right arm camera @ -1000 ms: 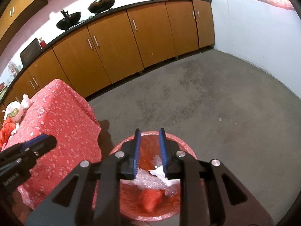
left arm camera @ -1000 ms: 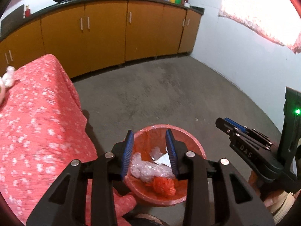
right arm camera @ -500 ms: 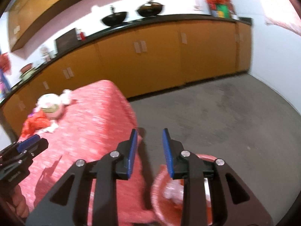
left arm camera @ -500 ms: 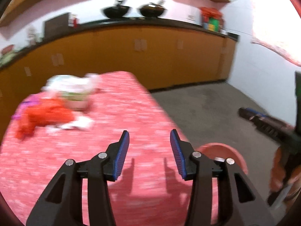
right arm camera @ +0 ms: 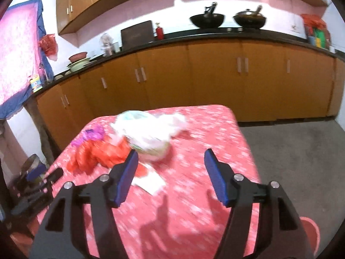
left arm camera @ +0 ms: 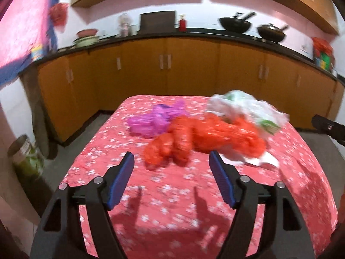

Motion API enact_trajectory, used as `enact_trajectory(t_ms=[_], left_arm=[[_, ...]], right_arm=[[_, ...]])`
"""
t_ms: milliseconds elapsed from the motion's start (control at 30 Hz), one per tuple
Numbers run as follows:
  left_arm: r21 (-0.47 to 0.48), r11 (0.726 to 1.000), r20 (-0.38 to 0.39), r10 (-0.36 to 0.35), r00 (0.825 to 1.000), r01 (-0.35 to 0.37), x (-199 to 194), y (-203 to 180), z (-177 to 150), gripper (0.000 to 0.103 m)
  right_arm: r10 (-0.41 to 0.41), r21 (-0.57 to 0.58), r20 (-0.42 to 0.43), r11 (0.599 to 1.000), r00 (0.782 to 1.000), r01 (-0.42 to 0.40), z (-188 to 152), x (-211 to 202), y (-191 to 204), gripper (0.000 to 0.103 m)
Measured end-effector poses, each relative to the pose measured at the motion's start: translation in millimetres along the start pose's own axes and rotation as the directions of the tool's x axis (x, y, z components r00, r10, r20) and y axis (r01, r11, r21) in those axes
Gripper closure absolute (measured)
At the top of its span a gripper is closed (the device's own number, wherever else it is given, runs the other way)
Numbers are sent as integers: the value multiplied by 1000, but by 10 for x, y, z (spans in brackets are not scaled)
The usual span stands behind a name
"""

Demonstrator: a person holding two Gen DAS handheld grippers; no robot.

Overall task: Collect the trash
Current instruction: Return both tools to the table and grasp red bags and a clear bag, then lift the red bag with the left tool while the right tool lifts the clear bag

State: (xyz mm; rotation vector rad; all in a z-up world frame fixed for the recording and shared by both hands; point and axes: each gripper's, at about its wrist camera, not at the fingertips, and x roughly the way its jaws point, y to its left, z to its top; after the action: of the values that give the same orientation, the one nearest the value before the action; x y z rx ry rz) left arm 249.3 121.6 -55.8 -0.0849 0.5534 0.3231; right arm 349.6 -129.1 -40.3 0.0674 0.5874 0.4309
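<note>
Trash lies in a heap on the table with the red flowered cloth [left arm camera: 194, 205]: a crumpled red plastic bag [left arm camera: 204, 138] [right arm camera: 97, 153], a purple bag [left arm camera: 155, 118] [right arm camera: 92, 135], a white-and-green bag [left arm camera: 248, 108] [right arm camera: 148, 131] and a flat white paper [left arm camera: 265, 159] [right arm camera: 148, 182]. My left gripper [left arm camera: 171, 164] hovers just short of the red bag, jaws opening, nothing between them. My right gripper [right arm camera: 169, 160] hangs over the cloth to the right of the white bag, jaws opening and empty. The red bin's rim [right arm camera: 310, 231] shows at the lower right.
Orange cabinets [left arm camera: 172, 73] under a black counter run along the back wall, with two woks [right arm camera: 207, 19] on top. A jar [left arm camera: 28, 157] stands on the floor left of the table. Grey floor [right arm camera: 301, 151] lies to the right.
Both grippers swung left from above the red bin to over the table and opened wide. The trash heap now lies straight ahead of them; the bin has dropped to the edge of view.
</note>
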Motion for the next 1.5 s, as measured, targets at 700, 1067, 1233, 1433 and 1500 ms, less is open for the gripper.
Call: enact_trajectory(t_ms=[700, 1067, 1233, 1433, 1500], left_arm=[[-48, 999, -23, -21, 1000, 19, 411, 91, 146, 25], [-5, 1000, -173, -2, 985, 1, 833, -98, 234, 61], [-33, 999, -160, -10, 987, 5, 760, -1, 199, 78], [-23, 1000, -121, -6, 993, 4, 494, 61, 179, 79], [-9, 1000, -95, -1, 995, 1, 371, 78, 200, 79]], right_arm=[[-117, 4, -91, 993, 989, 117, -45, 774, 70, 93], [-172, 68, -76, 982, 982, 177, -111, 524, -268, 94], [-177, 78, -58, 980, 983, 181, -117, 375, -297, 95], [-178, 89, -18, 980, 984, 179, -67, 152, -304, 96], [-183, 84, 0, 980, 983, 182, -39, 51, -299, 96]])
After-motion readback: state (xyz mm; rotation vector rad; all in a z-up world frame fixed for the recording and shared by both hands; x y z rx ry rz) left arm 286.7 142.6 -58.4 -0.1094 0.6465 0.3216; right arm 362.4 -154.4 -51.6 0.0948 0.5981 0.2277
